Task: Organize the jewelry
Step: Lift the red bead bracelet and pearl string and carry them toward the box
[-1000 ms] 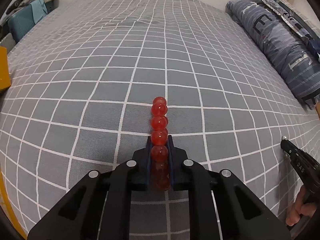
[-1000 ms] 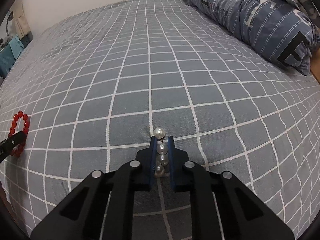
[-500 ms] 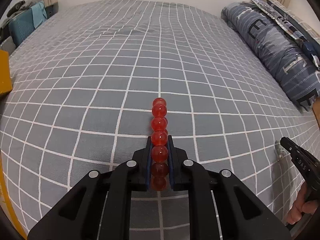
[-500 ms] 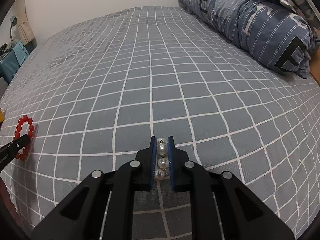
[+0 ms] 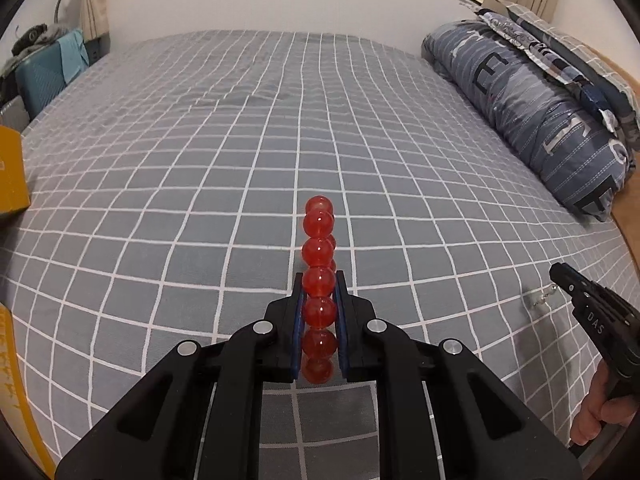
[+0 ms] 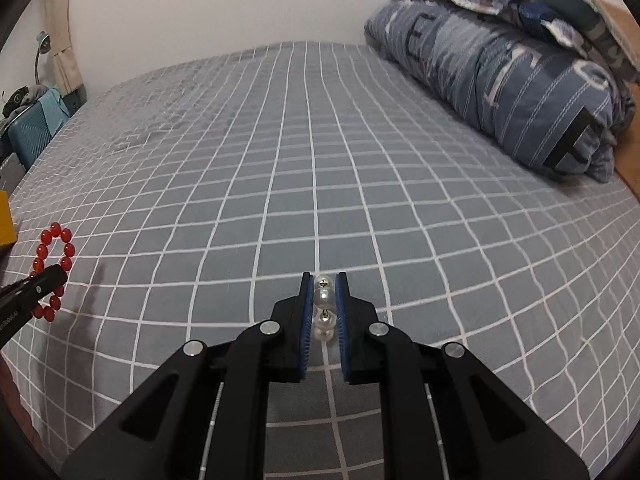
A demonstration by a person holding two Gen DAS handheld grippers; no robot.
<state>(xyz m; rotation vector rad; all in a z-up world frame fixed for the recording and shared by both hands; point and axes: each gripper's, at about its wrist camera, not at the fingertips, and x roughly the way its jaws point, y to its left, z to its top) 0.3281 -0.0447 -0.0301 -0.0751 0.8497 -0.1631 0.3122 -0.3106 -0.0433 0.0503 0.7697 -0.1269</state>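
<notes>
A red bead bracelet (image 5: 318, 248) stands edge-on between the blue pads of my left gripper (image 5: 318, 280), which is shut on it and holds it above the grey checked bedspread (image 5: 240, 140). From the right wrist view the same red bead bracelet (image 6: 52, 268) shows as a ring at the far left, pinched by the left gripper's fingers (image 6: 44, 280). My right gripper (image 6: 323, 282) is shut on a pearl jewelry piece (image 6: 323, 300). In the left wrist view that pearl piece (image 5: 540, 300) hangs from the right gripper's fingers (image 5: 568, 280) at the far right, with a hand (image 5: 600, 412) on the handle.
A rolled blue striped quilt (image 6: 500, 88) and pillows lie along the right side of the bed. A yellow box (image 5: 12, 176) sits at the left bed edge, and its corner (image 6: 6, 220) also shows on the right wrist view. A teal suitcase (image 5: 40, 76) stands beyond the bed.
Both grippers have risen off the bedspread with their jewelry and tilted up, so more wall and pillows show. The pearl piece has slid deeper between the right pads.
</notes>
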